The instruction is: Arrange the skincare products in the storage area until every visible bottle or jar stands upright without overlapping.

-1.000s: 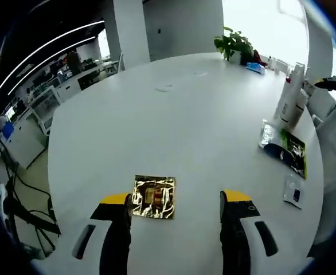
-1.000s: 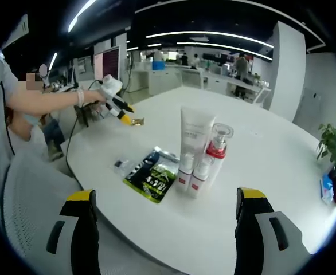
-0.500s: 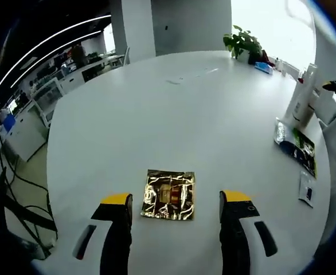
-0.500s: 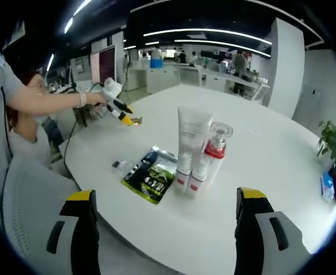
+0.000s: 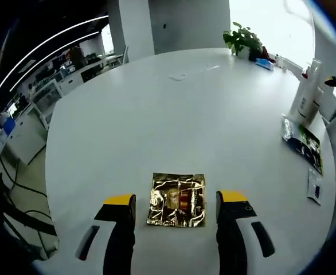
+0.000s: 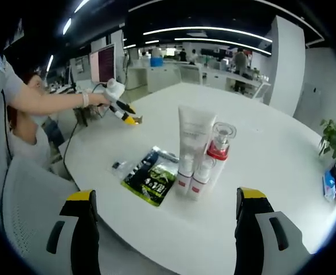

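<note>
The left tongs (image 5: 175, 206) are hanging wide open and empty just above the white counter (image 5: 174, 114), their jaws straddling a crinkled gold foil sachet (image 5: 177, 200) that is lying flat between the yellow tips. The right tongs (image 6: 165, 209) are also standing wide open with nothing in them, looking across at the upright group: a tall white tube (image 6: 192, 150) and a clear-capped pump bottle (image 6: 215, 155) standing close together, whether touching I cannot tell. A dark green packet (image 6: 151, 177) is lying flat just beside them, and a small sachet (image 6: 120, 167) near that. The step in hand appears to be picking up the foil sachet. To do it well, the jaws should be coming down squarely over opposite edges, pressing lightly into the counter so a tip slips under the thin foil before closing, since flat foil is likely to slide or crumple rather than lift.
</note>
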{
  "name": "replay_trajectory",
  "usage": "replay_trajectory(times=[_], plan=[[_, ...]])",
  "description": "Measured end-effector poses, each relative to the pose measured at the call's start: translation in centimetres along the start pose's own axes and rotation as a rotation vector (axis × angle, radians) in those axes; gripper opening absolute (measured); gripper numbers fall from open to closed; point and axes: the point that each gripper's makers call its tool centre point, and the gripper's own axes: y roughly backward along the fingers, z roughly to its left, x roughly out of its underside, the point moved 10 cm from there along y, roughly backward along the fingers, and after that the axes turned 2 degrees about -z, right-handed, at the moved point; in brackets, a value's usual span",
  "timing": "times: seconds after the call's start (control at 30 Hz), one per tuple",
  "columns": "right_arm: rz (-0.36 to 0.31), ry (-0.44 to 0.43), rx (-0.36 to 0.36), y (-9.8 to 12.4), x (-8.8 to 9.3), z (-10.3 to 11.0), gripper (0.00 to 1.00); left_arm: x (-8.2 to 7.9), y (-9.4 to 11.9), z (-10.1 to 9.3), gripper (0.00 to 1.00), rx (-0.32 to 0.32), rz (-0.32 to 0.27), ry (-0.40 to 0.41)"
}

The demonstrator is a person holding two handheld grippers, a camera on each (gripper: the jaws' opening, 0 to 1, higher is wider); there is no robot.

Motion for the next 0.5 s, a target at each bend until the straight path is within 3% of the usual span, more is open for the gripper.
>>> replay_trajectory(times=[0.5], plan=[[-0.002, -0.005, 0.003, -0.14, 0.01, -0.03, 1.00, 0.20, -0.28, -0.14, 0.48, 0.034, 0.017, 0.011]])
